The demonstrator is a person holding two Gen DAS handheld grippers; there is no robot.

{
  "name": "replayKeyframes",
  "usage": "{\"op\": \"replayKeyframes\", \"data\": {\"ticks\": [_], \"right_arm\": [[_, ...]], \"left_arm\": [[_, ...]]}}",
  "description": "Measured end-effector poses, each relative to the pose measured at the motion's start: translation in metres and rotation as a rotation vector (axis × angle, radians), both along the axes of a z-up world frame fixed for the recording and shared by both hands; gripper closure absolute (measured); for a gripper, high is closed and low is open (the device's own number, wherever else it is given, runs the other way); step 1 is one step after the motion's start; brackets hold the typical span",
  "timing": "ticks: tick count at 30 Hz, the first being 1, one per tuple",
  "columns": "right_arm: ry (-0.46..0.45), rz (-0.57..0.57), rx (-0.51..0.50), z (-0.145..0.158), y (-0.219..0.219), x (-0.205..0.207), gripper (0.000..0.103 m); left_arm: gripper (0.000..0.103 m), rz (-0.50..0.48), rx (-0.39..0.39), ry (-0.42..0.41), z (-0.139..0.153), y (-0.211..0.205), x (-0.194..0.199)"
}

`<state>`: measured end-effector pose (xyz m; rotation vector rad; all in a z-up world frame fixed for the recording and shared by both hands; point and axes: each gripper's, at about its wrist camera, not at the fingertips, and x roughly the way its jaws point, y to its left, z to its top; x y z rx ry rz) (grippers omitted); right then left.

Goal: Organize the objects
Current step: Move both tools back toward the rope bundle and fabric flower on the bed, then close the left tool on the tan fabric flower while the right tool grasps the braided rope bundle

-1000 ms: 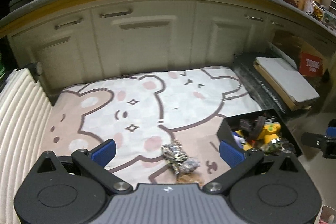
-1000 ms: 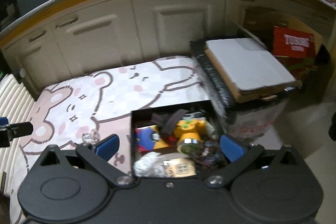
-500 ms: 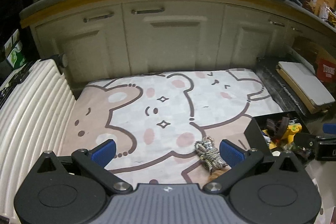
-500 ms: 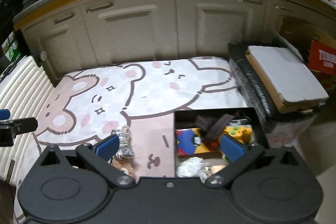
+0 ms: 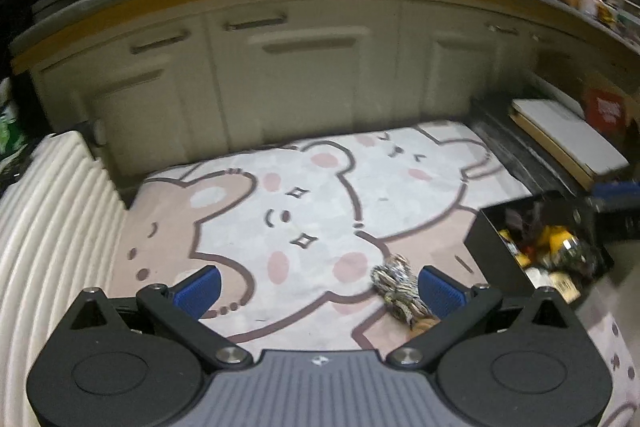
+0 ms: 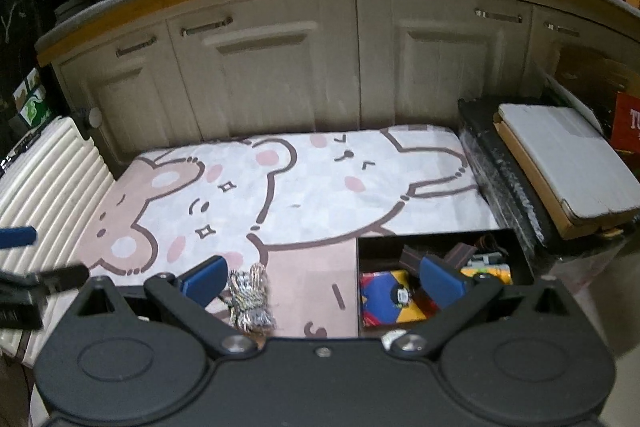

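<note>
While the view is swung leftward from a second ago, the left gripper [image 5: 318,289] and right gripper [image 6: 324,277] are held wide and empty; the cord bundle [image 5: 396,289] is left on the bear mat [image 5: 320,187], beside the black box [image 6: 520,247], suggesting pickup next.

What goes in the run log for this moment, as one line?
left gripper: open, empty | right gripper: open, empty | rope bundle: on bear mat | black box: holds toys

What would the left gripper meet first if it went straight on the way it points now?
Probably the bear-print mat. The left gripper has its jaws open, and bare mat lies between them. The rope bundle sits just inside the right finger, so it might brush that; depth is unclear.
</note>
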<state>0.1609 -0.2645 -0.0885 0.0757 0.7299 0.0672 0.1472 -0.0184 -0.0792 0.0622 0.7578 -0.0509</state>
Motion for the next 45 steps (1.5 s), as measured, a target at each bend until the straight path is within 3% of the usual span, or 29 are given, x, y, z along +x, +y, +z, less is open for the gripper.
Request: {"op": "replayKeyframes", "data": {"ticks": [7, 12, 17, 20, 26, 32, 45], "right_arm": [[-0.050, -0.007, -0.031, 0.011, -0.012, 0.005, 0.000], [-0.018, -0.009, -0.016, 0.004, -0.021, 0.013, 0.000], [0.035, -0.010, 0.025, -0.007, -0.023, 0.027, 0.001], [0.080, -0.006, 0.085, -0.015, -0.022, 0.038, 0.013], [0.171, 0.032, 0.128, -0.038, -0.005, 0.062, 0.029], [0.281, 0.097, 0.163, -0.067, 0.017, 0.086, 0.039], [0.452, 0.221, 0.096, -0.124, 0.056, 0.117, 0.041]], "left_arm": [[0.000, -0.088, -0.007, 0.061, -0.021, -0.016, 0.014], [0.002, -0.144, -0.081, 0.150, -0.040, -0.025, 0.029], [0.025, -0.204, -0.081, 0.240, -0.067, -0.038, 0.042], [0.035, -0.247, -0.096, 0.293, -0.083, -0.044, 0.046], [0.041, -0.265, -0.161, 0.345, -0.104, -0.045, 0.056], [0.043, -0.288, -0.234, 0.382, -0.121, -0.048, 0.067], [0.043, -0.335, -0.261, 0.430, -0.148, -0.054, 0.081]]}}
